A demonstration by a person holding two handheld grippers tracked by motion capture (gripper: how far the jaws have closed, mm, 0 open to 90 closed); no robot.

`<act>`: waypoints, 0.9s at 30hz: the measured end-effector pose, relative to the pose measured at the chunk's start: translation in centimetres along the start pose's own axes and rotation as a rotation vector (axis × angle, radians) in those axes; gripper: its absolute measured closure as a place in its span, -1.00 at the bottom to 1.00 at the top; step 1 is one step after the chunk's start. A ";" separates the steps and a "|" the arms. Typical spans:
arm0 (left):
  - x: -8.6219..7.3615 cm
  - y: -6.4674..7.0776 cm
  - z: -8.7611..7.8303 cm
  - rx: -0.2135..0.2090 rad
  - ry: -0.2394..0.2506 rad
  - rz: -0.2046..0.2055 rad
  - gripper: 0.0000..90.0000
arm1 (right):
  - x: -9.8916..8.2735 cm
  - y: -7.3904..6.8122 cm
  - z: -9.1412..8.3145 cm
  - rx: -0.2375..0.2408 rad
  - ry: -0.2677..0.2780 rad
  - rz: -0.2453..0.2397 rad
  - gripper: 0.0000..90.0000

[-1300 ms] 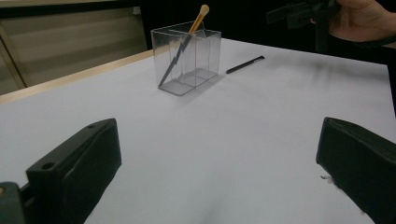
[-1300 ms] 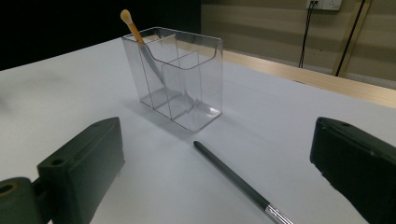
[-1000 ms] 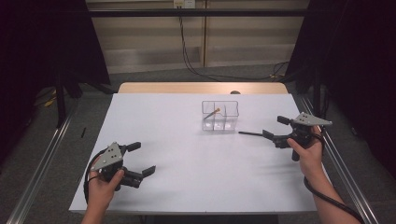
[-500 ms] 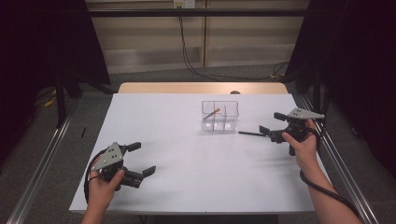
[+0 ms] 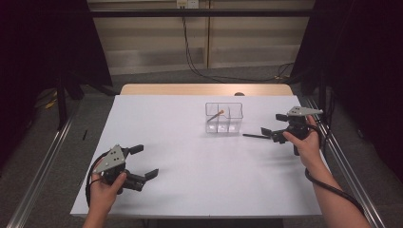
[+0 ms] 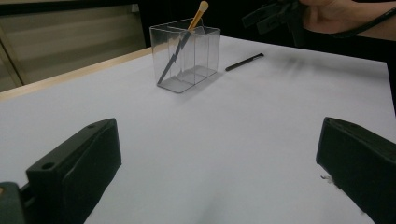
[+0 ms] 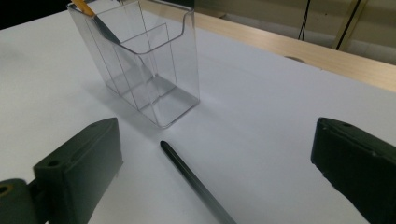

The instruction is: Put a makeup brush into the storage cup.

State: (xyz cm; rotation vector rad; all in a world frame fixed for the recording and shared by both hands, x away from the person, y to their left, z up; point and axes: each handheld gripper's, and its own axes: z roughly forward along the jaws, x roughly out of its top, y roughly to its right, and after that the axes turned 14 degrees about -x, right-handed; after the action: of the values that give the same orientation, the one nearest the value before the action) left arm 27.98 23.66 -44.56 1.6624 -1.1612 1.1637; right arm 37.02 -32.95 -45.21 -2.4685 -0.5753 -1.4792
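Partly cut off: black stick (image 7: 196,184) (between right tongs (image 7: 215,172)).

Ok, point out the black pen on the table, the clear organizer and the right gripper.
black pen (image 7: 196,184), right gripper view, middle of its barrel.
clear organizer (image 5: 234,122), high view, its right end wall.
right gripper (image 5: 271,125), high view, midway between its open jaw tips.

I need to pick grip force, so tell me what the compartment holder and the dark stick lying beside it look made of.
Clear compartment holder: looks like hard transparent plastic, acrylic perhaps; glossy, with the table and inner dividers seen through its walls.
Black stick: a thin pen- or brush-like handle, likely smooth plastic or coated metal; it shows a faint sheen, so I cannot tell which.
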 end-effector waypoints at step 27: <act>-0.1 -0.1 0.0 0.002 -0.002 -0.006 -1.00 | 1.2 -0.4 2.8 0.007 -0.346 -0.173 -0.64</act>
State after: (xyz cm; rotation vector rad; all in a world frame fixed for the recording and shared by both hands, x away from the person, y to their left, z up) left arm 28.02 23.71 -44.61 1.6680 -1.1554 1.1599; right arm 39.58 -31.31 -45.53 -2.7481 -0.8729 -1.1006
